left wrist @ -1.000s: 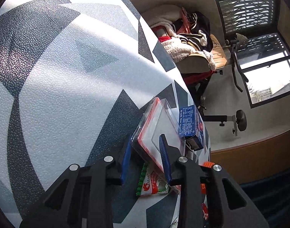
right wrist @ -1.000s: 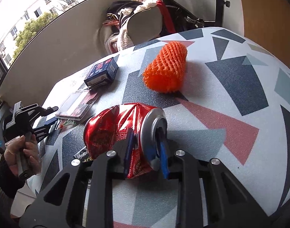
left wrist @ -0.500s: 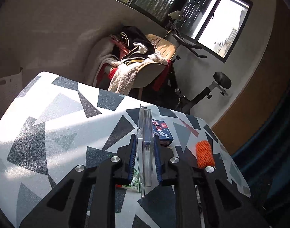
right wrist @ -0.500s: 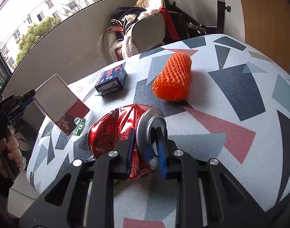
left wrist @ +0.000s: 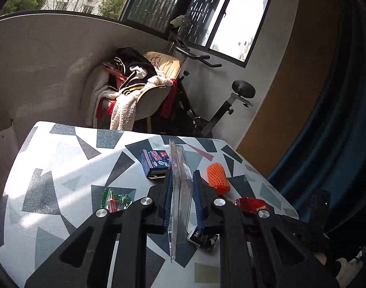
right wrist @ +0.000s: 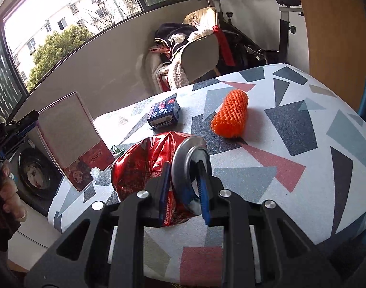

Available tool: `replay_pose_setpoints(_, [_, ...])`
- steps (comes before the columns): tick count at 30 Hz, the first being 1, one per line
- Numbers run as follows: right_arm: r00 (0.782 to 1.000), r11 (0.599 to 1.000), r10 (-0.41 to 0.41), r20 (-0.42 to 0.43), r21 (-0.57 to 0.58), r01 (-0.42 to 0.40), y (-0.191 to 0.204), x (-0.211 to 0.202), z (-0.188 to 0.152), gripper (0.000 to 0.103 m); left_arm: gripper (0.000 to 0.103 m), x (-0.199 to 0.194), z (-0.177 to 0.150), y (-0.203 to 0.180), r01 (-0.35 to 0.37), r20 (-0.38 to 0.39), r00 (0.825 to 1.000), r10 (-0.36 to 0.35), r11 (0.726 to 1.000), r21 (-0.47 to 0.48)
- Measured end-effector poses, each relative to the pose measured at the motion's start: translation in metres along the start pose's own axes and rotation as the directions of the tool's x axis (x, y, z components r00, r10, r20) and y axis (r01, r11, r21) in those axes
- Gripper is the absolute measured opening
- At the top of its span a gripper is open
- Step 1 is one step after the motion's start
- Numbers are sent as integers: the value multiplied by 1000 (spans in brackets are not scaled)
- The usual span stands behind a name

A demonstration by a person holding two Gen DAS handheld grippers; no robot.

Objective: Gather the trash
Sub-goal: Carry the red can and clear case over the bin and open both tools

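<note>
Now the left tool [left wrist: 181, 200] pinches a clear plastic package [left wrist: 179, 192] edge-on, while the right tool [right wrist: 184, 187] apparently clamps the crushed red can [right wrist: 147, 165]

Left gripper [left wrist: 180, 192] raised, jaws clamped; right gripper [right wrist: 184, 182] low, jaws pinched, seemingly gripping.

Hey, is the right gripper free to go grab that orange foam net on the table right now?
Probably not: the right gripper is shut on the crushed red can. The orange foam net itself lies uncovered beyond it.
</note>
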State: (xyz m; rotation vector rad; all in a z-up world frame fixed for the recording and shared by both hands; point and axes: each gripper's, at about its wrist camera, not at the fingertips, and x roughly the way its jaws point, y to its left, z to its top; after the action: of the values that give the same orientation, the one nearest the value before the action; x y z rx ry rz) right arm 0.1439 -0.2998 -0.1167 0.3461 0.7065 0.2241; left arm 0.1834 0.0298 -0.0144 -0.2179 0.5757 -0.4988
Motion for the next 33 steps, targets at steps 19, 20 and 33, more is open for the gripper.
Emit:
replay_pose_setpoints(19, [999,999,33,2,-26,-33,15,-56,-34,25,17,-89,-125,-46,104,-120,987,-105,994,-17])
replay_pose_setpoints(20, [999,999,33,1,-28,-33,15,-57,-35,25,17,-90,-131,-45,105,-128,986,-107,994,-26])
replay_pose_setpoints(33, [999,999,32,-41,-28,-33,11,-52,-53,25,17,-80,-187,-54,125,-231,966,-119,992,13])
